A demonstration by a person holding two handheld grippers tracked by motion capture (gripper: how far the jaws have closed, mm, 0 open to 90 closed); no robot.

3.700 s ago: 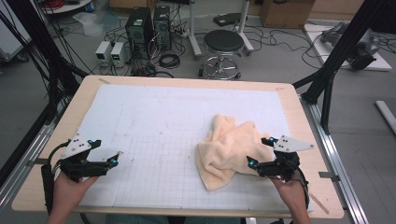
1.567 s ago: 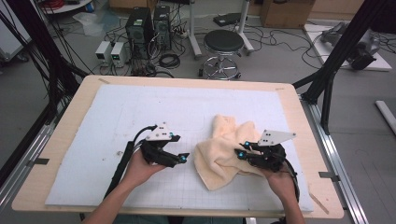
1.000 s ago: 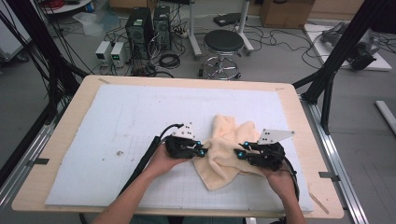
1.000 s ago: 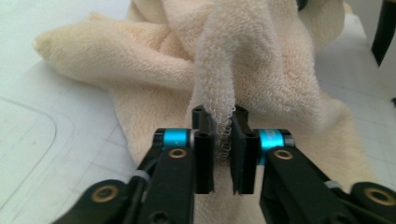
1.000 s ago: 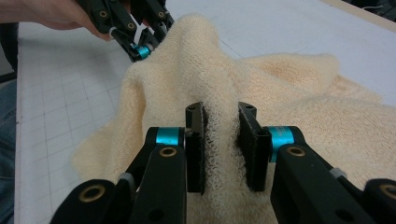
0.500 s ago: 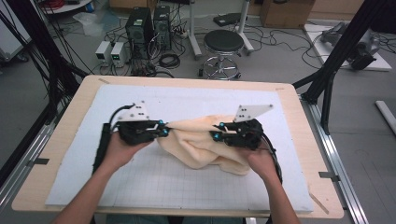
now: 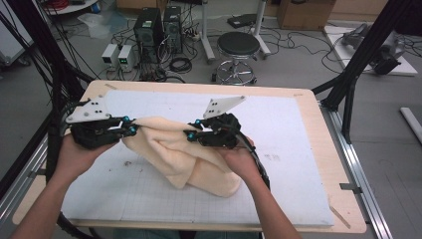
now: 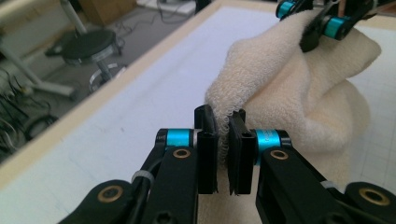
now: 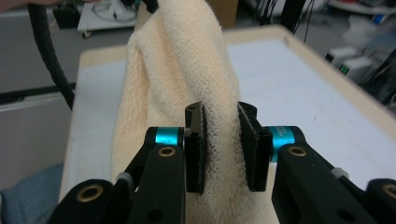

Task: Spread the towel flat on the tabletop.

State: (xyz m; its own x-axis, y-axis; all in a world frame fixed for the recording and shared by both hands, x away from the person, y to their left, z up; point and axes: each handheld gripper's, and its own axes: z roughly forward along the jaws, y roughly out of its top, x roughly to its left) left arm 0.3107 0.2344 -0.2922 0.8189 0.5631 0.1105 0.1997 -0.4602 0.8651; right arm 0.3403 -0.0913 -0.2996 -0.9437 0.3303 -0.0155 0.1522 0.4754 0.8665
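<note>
A cream terry towel (image 7: pixel 189 159) hangs stretched between my two grippers, and its lower folds rest on the white mat (image 7: pixel 283 124). My left gripper (image 7: pixel 133 130) is shut on the towel's left edge. The left gripper view shows its pads (image 8: pixel 224 135) pinching the towel's hem (image 8: pixel 299 93). My right gripper (image 7: pixel 190 134) is shut on the other end of that edge. Its jaws have just eased open slightly, and the towel (image 9: pixel 182 56) is still squeezed between the pads (image 9: pixel 222 135). In the left gripper view the right gripper (image 8: pixel 317 23) shows at the top.
The mat lies on a wooden table (image 7: pixel 308 94) with a black frame post (image 7: pixel 358 64) at the right. Behind the table stand a stool (image 7: pixel 239 47), computer boxes (image 7: pixel 159 25) and loose cables. The mat's far and right parts are bare.
Both grippers rose and shifted left with the towel, from crumpled on the mat to stretched between them. Earlier they had come in from the table's sides and shut on it.
</note>
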